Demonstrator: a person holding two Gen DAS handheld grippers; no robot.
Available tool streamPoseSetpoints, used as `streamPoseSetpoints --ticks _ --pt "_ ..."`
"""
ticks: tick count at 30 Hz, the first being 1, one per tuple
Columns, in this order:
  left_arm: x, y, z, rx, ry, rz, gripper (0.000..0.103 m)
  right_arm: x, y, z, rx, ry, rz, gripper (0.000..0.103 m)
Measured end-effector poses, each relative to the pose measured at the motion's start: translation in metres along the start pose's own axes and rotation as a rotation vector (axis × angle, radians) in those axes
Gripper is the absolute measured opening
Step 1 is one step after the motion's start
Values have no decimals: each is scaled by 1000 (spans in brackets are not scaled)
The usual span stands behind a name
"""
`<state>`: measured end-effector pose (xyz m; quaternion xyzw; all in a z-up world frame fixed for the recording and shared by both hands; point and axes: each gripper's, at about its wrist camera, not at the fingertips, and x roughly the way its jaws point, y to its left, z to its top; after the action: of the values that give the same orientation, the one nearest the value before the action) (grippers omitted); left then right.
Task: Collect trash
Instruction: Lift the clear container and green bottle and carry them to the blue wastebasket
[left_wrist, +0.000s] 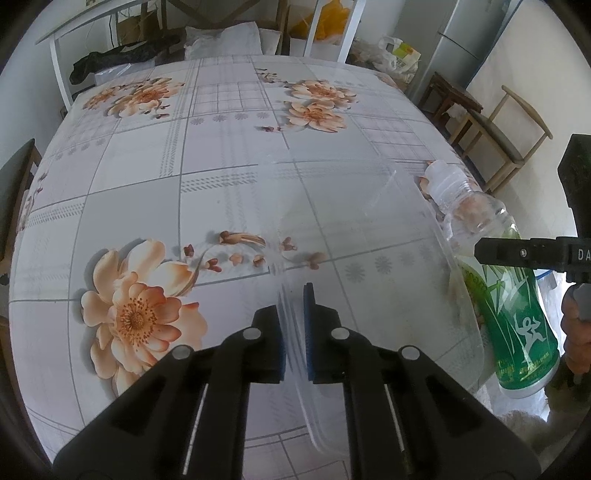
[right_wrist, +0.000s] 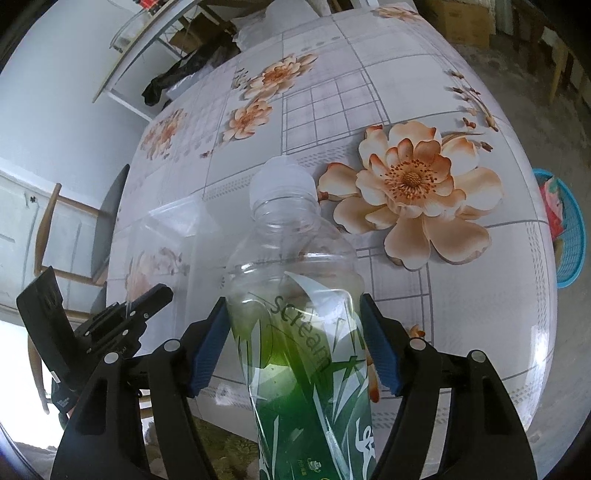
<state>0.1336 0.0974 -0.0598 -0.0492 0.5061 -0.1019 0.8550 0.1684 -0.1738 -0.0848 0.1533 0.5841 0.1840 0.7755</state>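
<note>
Bottle (right_wrist: 295, 295) over table edge (right_wrist: 532, 369)

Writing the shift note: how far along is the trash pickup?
Done: nothing visibly binned; the blue basket beyond the table edge holds some items. In hand: left gripper pinches a clear plastic sheet; right gripper clamps the green-labelled clear plastic bottle. Left: dropping both; the floral tablecloth shows no other trash.

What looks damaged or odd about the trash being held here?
The clear plastic bottle with the green label held in the right gripper has its label peeling: a corner curls away near the top. The left gripper pinches a clear plastic bag. No spill shows on the floral tablecloth.
</note>
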Motion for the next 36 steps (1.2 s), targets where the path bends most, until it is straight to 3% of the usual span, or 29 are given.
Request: streamPoseSetpoints --ticks 17,28,32,36 --pt "-13 -9 0 3 -32 -42 2 -13 -2 -2 25 -41 37 67" --pt "-21 -29 7 1 -51 -124 2 -34 -26 -9 107 -104 157 67" --pt "-26 -47 15 34 -63 -156 2 -57 -51 -15 173 -175 235 67" --pt "-32 -75 34 102 -85 -204 2 -101 -85 -27 246 -304 243 67"
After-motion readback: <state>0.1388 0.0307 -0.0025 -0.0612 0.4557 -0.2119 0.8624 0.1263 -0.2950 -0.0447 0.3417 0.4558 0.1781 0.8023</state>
